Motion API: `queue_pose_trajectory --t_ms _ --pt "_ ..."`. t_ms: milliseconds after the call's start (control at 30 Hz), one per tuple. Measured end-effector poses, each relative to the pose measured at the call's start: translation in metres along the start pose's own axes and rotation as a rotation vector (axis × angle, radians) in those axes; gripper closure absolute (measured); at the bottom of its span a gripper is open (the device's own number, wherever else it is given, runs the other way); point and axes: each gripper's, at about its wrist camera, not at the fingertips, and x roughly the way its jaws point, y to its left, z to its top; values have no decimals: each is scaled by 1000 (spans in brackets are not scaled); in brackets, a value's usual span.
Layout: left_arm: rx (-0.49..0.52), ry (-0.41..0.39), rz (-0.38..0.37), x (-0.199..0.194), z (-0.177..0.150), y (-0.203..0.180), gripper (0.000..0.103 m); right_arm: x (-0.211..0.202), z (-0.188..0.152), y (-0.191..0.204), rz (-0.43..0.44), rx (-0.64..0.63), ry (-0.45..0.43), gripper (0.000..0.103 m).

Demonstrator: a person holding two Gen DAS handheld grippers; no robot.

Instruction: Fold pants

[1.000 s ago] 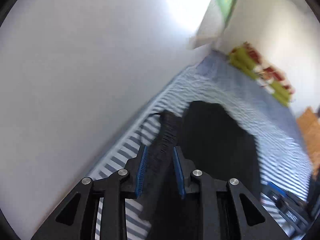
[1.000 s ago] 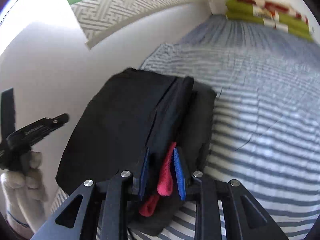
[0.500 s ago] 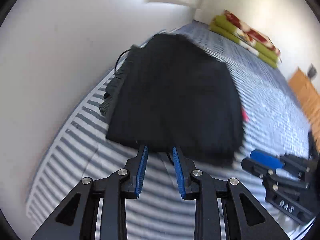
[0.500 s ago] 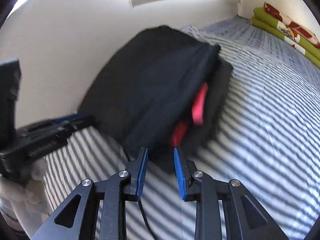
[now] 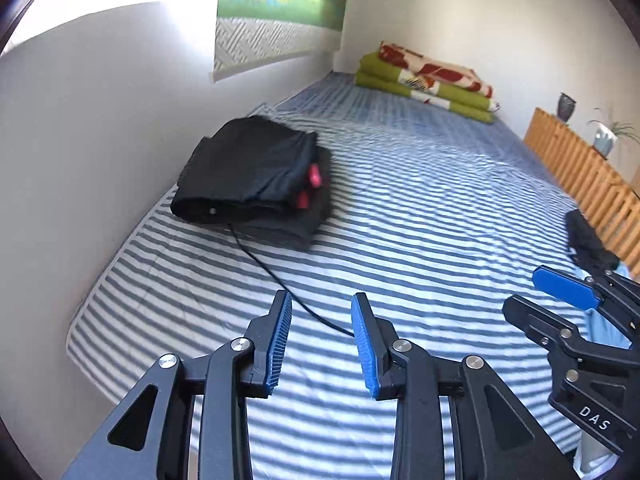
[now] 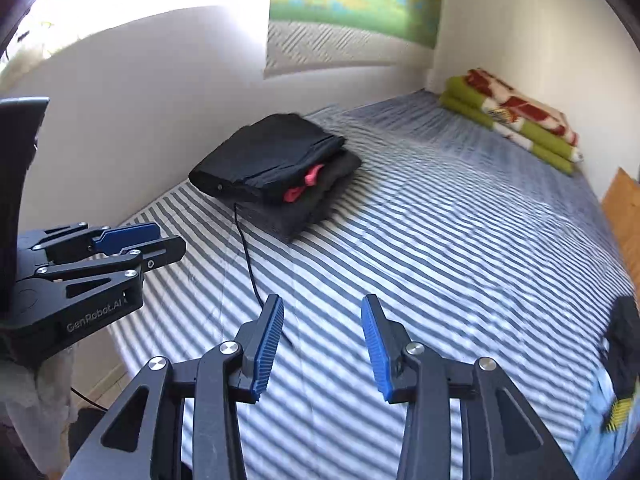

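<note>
Folded black pants (image 5: pixel 256 164) (image 6: pixel 272 152) lie on top of a small stack of dark clothes with a red strip showing, at the bed's left side by the wall. A thin black drawstring (image 5: pixel 276 276) (image 6: pixel 246 252) trails from the pile toward me. My left gripper (image 5: pixel 322 338) hangs open and empty above the striped sheet, well short of the pile. My right gripper (image 6: pixel 322 340) is likewise open and empty; it also shows at the right edge of the left wrist view (image 5: pixel 552 300). The left gripper (image 6: pixel 136 240) appears at the left in the right wrist view.
The striped bed sheet (image 5: pixel 420 208) stretches ahead. A folded green and red blanket (image 5: pixel 428 80) lies at the far end. A wooden slatted rail (image 5: pixel 580 172) runs along the right. More dark and light-blue clothing (image 6: pixel 620 364) lies at the right edge. A white wall (image 5: pixel 100 120) borders the left.
Both grippers let go of the black pants and pulled back from the pile; the pants now rest folded on the stack, farther away in both views.
</note>
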Motion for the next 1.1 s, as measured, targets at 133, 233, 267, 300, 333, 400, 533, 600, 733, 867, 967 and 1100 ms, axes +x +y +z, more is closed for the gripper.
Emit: queue_pose_trajectory --t_ms 133,233,267,300,333,400,533,600,733,867,967,1100 --pt "23 -23 -35 -50 -13 -38 63 -53 -24 -14 -22 3 -49 60" --pt "49 -54 -36 -91 -24 -67 55 -92 -39 -24 -28 25 -99 54" --pt "57 -62 -37 -101 -27 -76 52 -102 -44 -27 -35 29 -114 52" --pt "65 -72 -36 -113 -33 -86 48 -112 -50 -30 -45 34 -128 46" --pt "66 -77 -35 -121 -37 -94 44 -121 -59 -32 -61 35 -140 39" --pt "44 -81 -55 -136 -52 -108 42 -131 -77 -37 -92 37 -135 37" --pt "10 -74 -65 -154 -86 -132 33 -137 -119 -51 -58 105 -84 36" --pt "6 -61 -61 -158 -97 -139 27 -138 -132 -54 -60 100 -54 36" --pt "4 -79 -22 -170 -114 -144 16 -151 -148 -57 -92 103 -50 32" --pt "-20 -85 -2 -172 -117 -130 10 -157 -152 -62 -81 150 -60 30" --pt "-26 -100 17 -180 -121 -125 7 -159 -155 -58 -87 158 -63 29" --pt "-41 -91 7 -180 -124 -114 5 -162 -157 -49 -98 139 -69 29"
